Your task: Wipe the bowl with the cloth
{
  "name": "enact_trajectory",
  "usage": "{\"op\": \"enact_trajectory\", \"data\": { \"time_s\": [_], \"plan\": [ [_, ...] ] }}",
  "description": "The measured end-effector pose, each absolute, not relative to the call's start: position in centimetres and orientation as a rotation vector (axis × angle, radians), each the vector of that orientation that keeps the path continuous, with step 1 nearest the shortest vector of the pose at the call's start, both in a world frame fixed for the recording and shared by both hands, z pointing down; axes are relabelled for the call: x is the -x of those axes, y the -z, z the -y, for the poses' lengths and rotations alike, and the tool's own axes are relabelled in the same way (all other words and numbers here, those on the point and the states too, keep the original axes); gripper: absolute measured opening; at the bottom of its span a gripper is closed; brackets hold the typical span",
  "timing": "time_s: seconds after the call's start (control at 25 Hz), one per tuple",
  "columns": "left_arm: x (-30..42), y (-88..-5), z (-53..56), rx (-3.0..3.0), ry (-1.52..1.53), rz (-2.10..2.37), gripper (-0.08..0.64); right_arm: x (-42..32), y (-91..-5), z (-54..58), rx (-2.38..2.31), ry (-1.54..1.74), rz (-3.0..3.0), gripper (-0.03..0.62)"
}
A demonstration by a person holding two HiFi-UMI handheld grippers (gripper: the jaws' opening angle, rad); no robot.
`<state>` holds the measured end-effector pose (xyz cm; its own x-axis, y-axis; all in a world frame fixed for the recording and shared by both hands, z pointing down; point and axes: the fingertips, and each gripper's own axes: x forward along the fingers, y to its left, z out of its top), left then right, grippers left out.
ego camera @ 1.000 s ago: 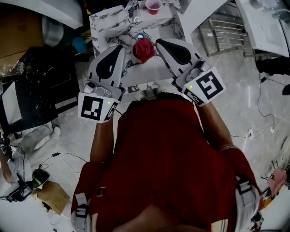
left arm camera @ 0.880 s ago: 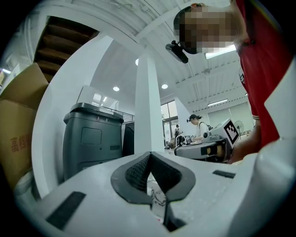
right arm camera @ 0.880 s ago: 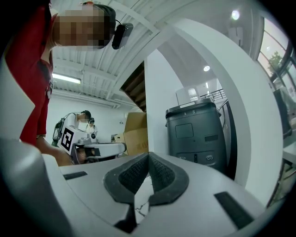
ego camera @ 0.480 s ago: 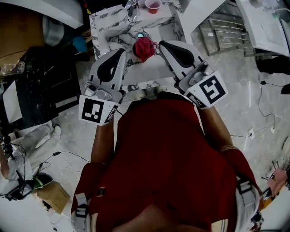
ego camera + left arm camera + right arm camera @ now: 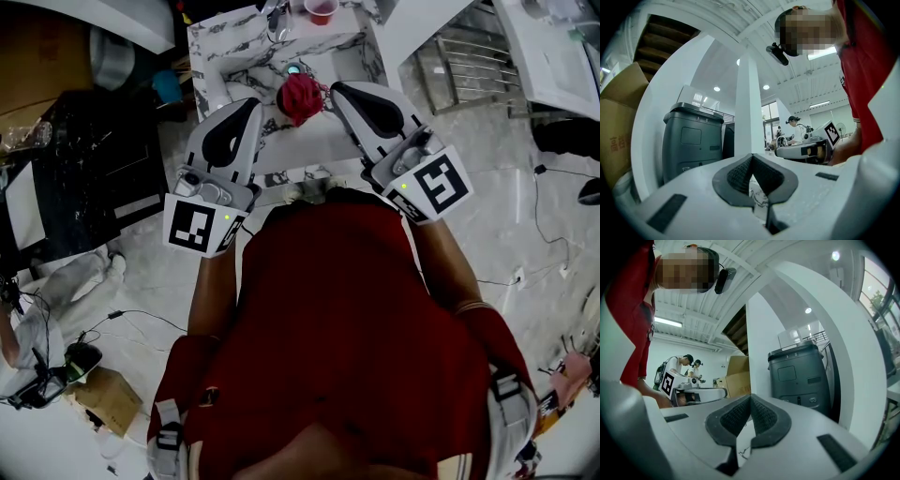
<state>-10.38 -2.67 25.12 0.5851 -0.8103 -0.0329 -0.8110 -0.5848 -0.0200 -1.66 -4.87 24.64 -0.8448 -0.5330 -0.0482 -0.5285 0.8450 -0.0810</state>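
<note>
Red cloth (image 5: 300, 97) sits bunched on the marbled surface (image 5: 281, 150), so take everything from there. Just beyond the cloth is a small bluish thing (image 5: 293, 70), too small to make out. Further beyond it, near the far edge, stand a pink cup (image 5: 321, 8) and a metal fitting (image 5: 276, 21). The surface is a narrow slab, and on the near side of the cloth it runs bare up to the person's red shirt (image 5: 337, 328).

Left tongs (image 5: 253, 104) sit just left of the cloth and right tongs (image 5: 335, 88) just right of it, both held level; whether either touches it I can't tell. Each gripper view shows its dark pads pressed together with nothing between them, only marble below.

Well left of the cloth, past the slab's edge, stands a black cart (image 5: 84, 159), and well right of it a metal rack (image 5: 459, 56). Pale floor (image 5: 525, 234) with loose cables lies around, and a dark grey bin (image 5: 691, 140) and a white pillar (image 5: 749, 108) stand in the room
</note>
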Motion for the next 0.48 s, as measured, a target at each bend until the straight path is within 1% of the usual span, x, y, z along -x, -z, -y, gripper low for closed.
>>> {"op": "enact_trajectory", "data": {
  "time_s": [0.48],
  "plan": [
    [10.61, -25.48, 3.47, 2.772, -0.051, -1.440, 0.006, 1.72, -24.81, 5.46, 0.845, 0.105, -2.955, -0.003]
  ]
}}
